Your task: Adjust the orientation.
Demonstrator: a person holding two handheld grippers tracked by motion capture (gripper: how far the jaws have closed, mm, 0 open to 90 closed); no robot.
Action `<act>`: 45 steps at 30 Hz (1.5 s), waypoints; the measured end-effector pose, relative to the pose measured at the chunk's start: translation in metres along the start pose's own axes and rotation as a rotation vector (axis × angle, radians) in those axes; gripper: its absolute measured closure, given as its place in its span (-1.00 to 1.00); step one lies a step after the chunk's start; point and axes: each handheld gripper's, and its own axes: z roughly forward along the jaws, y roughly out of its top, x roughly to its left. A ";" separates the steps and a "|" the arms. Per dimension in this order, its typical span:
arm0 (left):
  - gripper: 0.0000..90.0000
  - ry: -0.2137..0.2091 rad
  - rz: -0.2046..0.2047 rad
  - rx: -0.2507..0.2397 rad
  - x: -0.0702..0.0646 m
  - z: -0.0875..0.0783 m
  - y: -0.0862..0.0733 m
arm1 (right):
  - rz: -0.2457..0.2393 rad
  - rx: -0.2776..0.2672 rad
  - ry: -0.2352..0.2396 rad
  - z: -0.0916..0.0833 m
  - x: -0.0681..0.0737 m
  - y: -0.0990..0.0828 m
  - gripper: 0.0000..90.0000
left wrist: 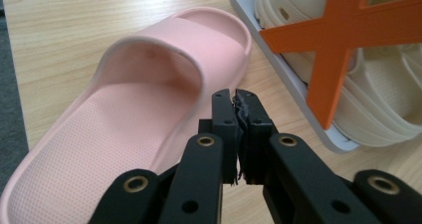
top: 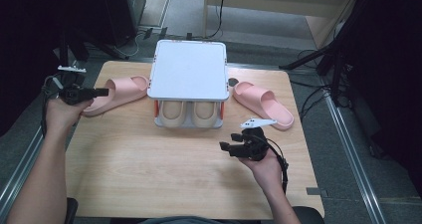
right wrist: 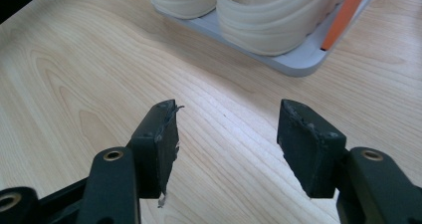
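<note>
While the left gripper sits clenched with nothing between its jaws, just above the side edge of the pink slipper lying left of the shoe rack, the right gripper hovers released over the table.

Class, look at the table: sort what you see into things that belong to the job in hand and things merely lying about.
Belonging to the job:
left gripper, shut beside the left pink slipper
right pink slipper
shoe rack holding cream shoes
right gripper, open over bare table

Lying about:
cables on the floor
dark stands beside the table
</note>
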 end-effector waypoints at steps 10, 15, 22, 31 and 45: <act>0.95 0.058 -0.035 0.019 0.024 0.028 -0.008 | 0.025 0.000 -0.025 -0.007 -0.001 -0.009 -0.07; 0.95 0.062 -0.033 0.035 0.028 0.042 -0.011 | 0.031 0.001 -0.034 -0.010 0.000 -0.013 -0.07; 0.95 0.061 -0.037 0.057 0.029 0.049 -0.013 | 0.036 0.006 -0.041 -0.009 0.001 -0.015 -0.07; 0.93 0.047 -0.037 0.079 0.024 0.051 -0.012 | 0.022 0.009 -0.035 -0.007 0.002 -0.013 -0.08; 0.93 0.031 -0.003 0.136 0.004 0.056 -0.008 | 0.016 0.007 -0.035 -0.006 0.000 -0.009 -0.09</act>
